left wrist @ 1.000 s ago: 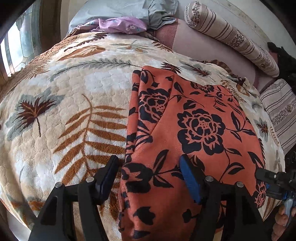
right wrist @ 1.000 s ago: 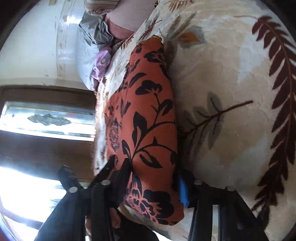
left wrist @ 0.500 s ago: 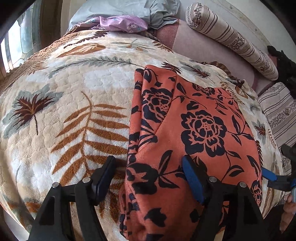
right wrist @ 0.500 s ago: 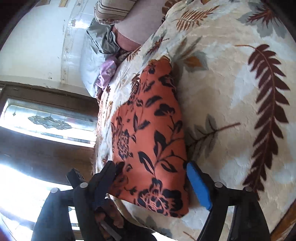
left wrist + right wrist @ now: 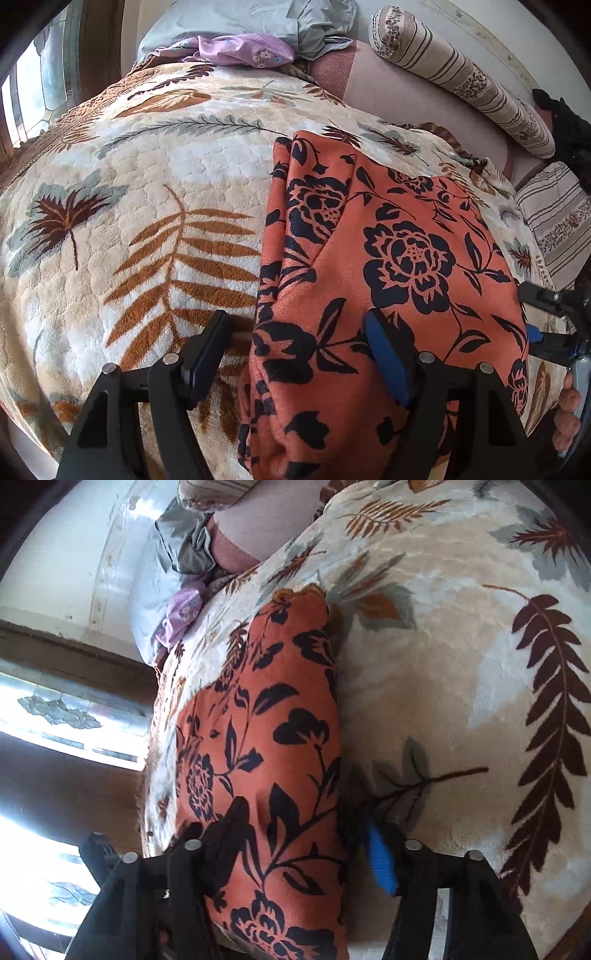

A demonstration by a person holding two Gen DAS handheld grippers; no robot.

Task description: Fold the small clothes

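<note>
An orange garment with black flowers (image 5: 399,258) lies folded lengthwise on the leaf-patterned blanket (image 5: 147,206). My left gripper (image 5: 297,347) stands open over its near left edge. The black finger rests on the blanket just clear of the cloth, and the blue pad lies on top of the garment. In the right wrist view the garment (image 5: 266,738) runs away from my right gripper (image 5: 304,849), whose jaws are closing with the garment's near right edge between them. Its black finger lies on the cloth and its blue pad at the cloth's edge on the blanket. The right gripper (image 5: 546,325) also shows at the right border.
Striped pillows (image 5: 461,81) and a plain pinkish cushion line the far side. A purple cloth (image 5: 243,50) and grey-blue bedding (image 5: 258,18) lie at the head of the bed. A window (image 5: 55,716) is on the left. A person's fingers (image 5: 569,406) hold the right gripper.
The right gripper let go of the garment's corner and opened wide. It has since narrowed around the edge again, a little farther back. The left gripper has stayed put.
</note>
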